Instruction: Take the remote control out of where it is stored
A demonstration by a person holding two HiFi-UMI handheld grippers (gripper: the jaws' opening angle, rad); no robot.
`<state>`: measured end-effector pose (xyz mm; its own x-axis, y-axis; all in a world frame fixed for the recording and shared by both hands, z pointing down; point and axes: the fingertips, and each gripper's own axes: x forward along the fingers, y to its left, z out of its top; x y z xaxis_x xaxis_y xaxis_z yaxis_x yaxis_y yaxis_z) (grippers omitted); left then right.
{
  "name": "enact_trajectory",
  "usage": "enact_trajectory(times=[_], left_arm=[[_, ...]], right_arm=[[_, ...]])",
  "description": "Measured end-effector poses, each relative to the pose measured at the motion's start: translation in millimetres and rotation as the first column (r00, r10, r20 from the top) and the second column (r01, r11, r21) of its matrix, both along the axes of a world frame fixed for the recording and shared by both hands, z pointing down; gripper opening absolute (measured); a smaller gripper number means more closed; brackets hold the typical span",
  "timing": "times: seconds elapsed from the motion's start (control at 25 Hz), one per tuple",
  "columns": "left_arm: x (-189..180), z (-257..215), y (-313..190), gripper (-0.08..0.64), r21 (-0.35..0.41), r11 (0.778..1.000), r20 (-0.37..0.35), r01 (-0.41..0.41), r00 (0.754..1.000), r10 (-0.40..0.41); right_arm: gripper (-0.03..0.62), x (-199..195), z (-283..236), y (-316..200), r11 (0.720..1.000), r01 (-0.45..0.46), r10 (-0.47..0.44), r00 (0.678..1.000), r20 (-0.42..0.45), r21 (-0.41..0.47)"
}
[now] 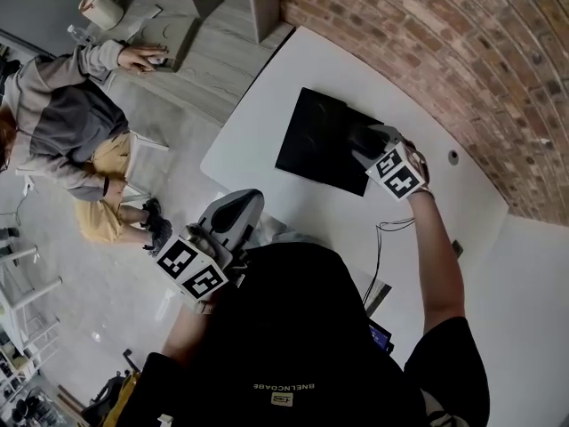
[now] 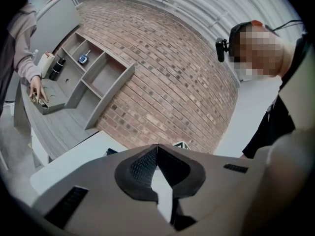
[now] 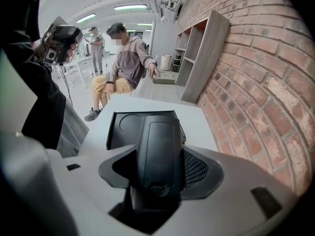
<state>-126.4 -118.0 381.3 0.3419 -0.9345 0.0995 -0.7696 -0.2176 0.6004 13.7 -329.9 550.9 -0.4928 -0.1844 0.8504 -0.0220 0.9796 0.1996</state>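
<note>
At the lower left of the head view, the left gripper (image 2: 157,150) hangs off the white table (image 1: 267,87), jaws pressed together with nothing in them. Mid-frame sits the black tray (image 1: 311,136), looks empty. Right of it, the right gripper (image 3: 158,167) is clamped on the black remote control (image 3: 158,141), back side up and clear above the tray. Likely risk: the smooth plastic only seems pinched near one end, so a fast swing or tilt could let it pivot and drop back onto the tray.
</note>
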Motion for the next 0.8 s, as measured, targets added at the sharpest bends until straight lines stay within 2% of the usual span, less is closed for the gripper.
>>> enact_trajectory(times=[0.16, 0.32, 0.6, 0.8], left_arm=[[10.1, -2.3, -7.3, 0.006, 0.01, 0.999, 0.002, -0.049, 0.999, 0.049], [21.4, -4.7, -15.3, 0.006, 0.025, 0.993, 0.008, -0.111, 0.994, 0.111], [41.1, -10.7, -24.8, 0.006, 0.041, 0.98, 0.015, -0.196, 0.981, 0.195], [55.0, -13.6, -31.6, 0.006, 0.054, 0.964, 0.023, -0.261, 0.965, 0.26]], right_arm=[[0.245, -0.4, -33.2, 4.0, 0.999, -0.051, 0.052, 0.993, 0.108, -0.015], [0.245, 3.9, -70.2, 6.8, 0.993, -0.114, 0.114, 0.966, 0.231, -0.014], [0.245, 15.6, -134.2, 23.6, 0.982, -0.183, 0.181, 0.892, 0.413, -0.035], [0.245, 30.7, -170.2, 35.9, 0.967, -0.243, 0.244, 0.809, 0.534, -0.074]])
